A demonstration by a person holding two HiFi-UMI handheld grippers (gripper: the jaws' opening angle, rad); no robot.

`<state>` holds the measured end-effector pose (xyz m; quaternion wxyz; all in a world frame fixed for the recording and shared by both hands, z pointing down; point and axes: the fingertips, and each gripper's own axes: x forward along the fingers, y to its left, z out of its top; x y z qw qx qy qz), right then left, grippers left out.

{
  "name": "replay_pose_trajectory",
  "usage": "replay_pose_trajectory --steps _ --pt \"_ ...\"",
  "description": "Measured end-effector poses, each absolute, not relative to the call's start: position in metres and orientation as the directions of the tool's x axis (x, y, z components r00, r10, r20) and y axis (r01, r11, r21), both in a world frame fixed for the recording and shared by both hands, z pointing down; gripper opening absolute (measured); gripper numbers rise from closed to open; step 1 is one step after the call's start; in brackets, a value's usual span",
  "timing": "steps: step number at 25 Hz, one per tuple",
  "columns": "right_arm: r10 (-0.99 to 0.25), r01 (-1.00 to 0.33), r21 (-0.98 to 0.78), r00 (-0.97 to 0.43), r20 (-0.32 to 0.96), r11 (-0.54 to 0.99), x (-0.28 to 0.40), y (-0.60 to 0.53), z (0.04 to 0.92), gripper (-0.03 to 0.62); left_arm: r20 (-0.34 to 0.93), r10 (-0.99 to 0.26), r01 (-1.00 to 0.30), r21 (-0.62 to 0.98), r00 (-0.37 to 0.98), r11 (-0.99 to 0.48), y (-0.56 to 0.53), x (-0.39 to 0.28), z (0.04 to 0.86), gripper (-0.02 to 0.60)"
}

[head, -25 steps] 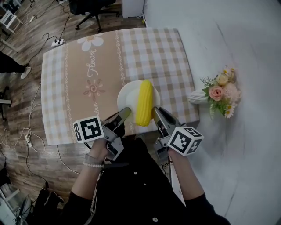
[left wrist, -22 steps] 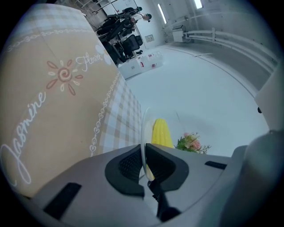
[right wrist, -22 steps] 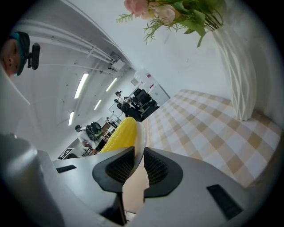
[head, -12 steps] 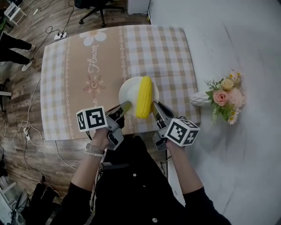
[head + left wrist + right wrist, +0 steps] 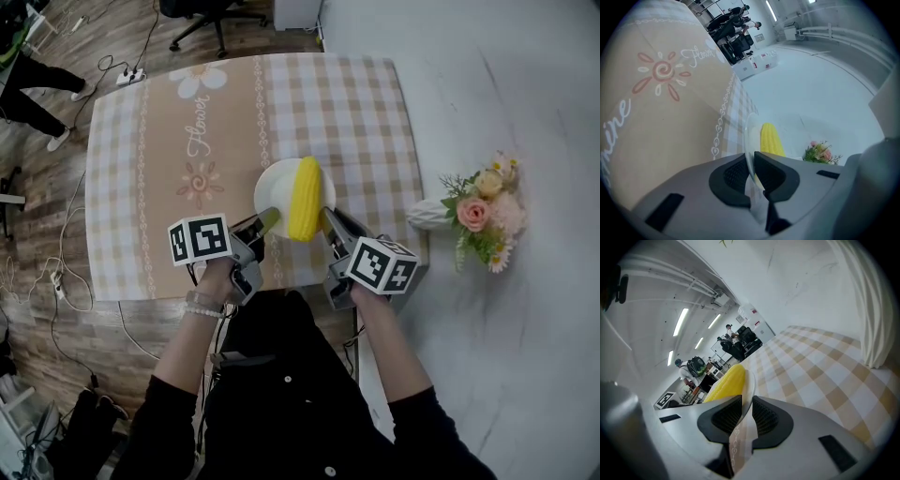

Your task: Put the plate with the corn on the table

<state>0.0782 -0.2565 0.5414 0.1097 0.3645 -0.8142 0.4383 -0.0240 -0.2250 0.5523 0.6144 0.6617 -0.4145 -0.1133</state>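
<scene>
The plate (image 5: pixel 272 192) with the corn (image 5: pixel 305 199) was over the table (image 5: pixel 187 122), close to the edge nearest the person. It sat above the checked part of the cloth, just beside the tan stripe with the flower drawing. So the plate had reached the table, but I could not tell if its bottom was touching the cloth. The job did not look finished, because both grippers had hold of it. I think what was left was to set the plate down flat and then let go.

The left gripper (image 5: pixel 265 222) held the near left side of the plate. In the left gripper view its two jaws were pressed together on the thin white rim (image 5: pixel 751 140), with the yellow corn (image 5: pixel 769 139) just past them. The right gripper (image 5: pixel 326 221) held the near right side. In the right gripper view its jaws were pinched on the rim (image 5: pixel 749 385) too, and the corn (image 5: pixel 726 383) lay right beside them.

The two grippers pointed away from the person and leaned in a little toward each other, with the corn between them. The left hand (image 5: pixel 214 281) had beads around its wrist. Both arms were in black sleeves and reached forward from the body, bent at the elbows. A white vase (image 5: pixel 429 212) of flowers (image 5: pixel 483 208) lay off to the right, apart from the plate.
</scene>
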Motion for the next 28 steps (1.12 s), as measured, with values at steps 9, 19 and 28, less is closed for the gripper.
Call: replay_pose_trajectory --steps 9,19,28 --pt "-0.483 -0.717 -0.611 -0.688 0.541 0.337 0.078 -0.275 0.565 0.100 0.405 -0.663 -0.449 0.886 0.629 0.116 -0.244 -0.024 0.576 0.037" --pt "-0.449 -0.754 -0.575 -0.654 0.609 0.318 0.076 -0.288 0.590 0.106 0.467 -0.638 -0.495 0.856 0.612 0.151 -0.258 -0.028 0.598 0.049" --pt "-0.421 -0.775 -0.555 -0.631 0.652 0.302 0.075 -0.295 0.607 0.117 0.577 -0.598 -0.620 0.767 0.556 0.164 -0.265 -0.030 0.611 0.075"
